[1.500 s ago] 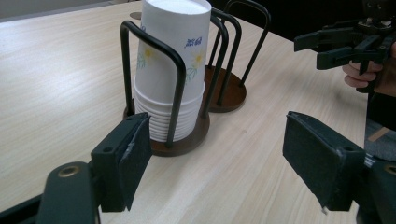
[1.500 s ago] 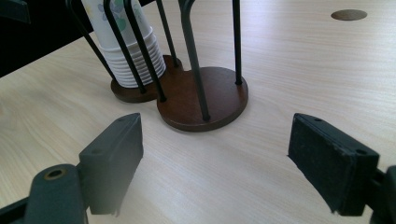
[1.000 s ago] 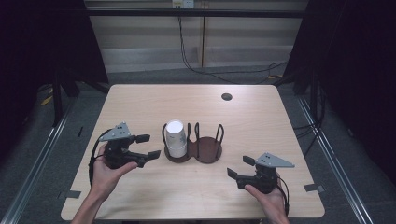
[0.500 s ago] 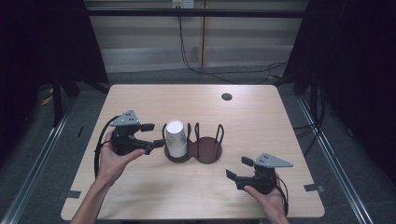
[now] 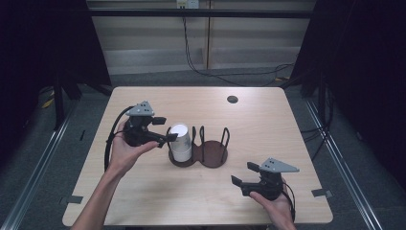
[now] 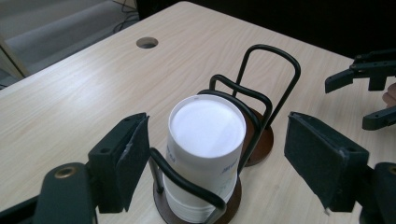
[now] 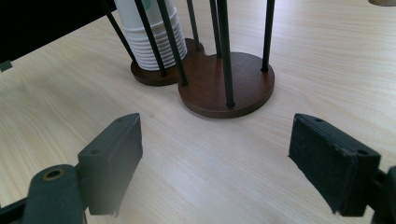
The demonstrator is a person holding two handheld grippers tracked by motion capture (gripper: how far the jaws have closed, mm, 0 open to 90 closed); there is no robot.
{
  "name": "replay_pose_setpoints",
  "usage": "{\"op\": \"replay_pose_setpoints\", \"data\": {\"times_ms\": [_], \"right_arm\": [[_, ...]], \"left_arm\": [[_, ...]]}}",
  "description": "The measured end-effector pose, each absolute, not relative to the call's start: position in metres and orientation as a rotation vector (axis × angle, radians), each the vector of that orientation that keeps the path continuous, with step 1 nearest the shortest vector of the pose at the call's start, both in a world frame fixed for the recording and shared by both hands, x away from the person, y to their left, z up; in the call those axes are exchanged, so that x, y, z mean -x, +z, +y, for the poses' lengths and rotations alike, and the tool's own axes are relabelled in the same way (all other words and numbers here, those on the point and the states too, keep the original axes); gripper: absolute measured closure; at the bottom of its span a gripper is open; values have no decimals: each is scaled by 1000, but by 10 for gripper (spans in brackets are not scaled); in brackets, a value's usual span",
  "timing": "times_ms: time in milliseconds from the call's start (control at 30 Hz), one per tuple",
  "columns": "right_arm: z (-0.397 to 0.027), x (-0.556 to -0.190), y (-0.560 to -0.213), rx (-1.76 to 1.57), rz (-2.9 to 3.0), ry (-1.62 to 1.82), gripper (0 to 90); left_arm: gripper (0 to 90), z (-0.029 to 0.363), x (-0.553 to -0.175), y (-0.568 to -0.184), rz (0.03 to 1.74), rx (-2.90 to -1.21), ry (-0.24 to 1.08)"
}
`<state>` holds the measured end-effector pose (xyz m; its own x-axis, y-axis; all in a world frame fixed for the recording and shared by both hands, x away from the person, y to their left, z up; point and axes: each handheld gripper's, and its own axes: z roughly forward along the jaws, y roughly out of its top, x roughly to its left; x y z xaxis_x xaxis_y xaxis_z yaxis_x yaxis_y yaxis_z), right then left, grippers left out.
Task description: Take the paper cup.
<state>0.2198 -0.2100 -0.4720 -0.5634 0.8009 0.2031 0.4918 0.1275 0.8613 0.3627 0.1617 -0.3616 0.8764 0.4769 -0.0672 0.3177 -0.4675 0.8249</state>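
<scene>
Left gripper view puts the left tongs (image 6: 212,163) close around the stack of white paper cups (image 6: 205,140): one black pad stands on each side of the upside-down stack, both clear of the cup wall, so the tongs are released with the cups between them. Their jaws have just been opening a little wider — a last adjustment, I judge, before they close on the top cup. The stack sits in the near bay of the wire cup holder (image 6: 254,100), its loops rising on both sides; how deep the pads sit against those loops is hard to tell from this angle.

In the high view the left tongs have travelled from the table edge up to the cups since a second ago, and now hang level with the stack's upper end. That brings the work to the grasp itself — lifting a cup out looks like the next move.

Farther across, the right tongs (image 5: 249,178) rest low near the front corner of the table (image 5: 268,120), unmoved, spread wide and grasping nothing. Beyond the holder, a small round hole (image 5: 232,99) marks the far side.
</scene>
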Motion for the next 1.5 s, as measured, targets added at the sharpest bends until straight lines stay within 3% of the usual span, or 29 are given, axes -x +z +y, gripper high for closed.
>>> {"op": "replay_pose_setpoints", "data": {"times_ms": [600, 1033, 1500], "right_arm": [[-209, -220, -473, -1268, 2130, 1387, 168], [-206, -221, -474, -1273, 2158, 1377, 165], [-207, -221, -474, -1277, 2155, 1376, 164]], "left_arm": [[247, 131, -378, -358, 539, -2320, 213], [330, 112, -387, -359, 526, -2473, 216], [303, 100, -394, -363, 533, -2539, 161]]}}
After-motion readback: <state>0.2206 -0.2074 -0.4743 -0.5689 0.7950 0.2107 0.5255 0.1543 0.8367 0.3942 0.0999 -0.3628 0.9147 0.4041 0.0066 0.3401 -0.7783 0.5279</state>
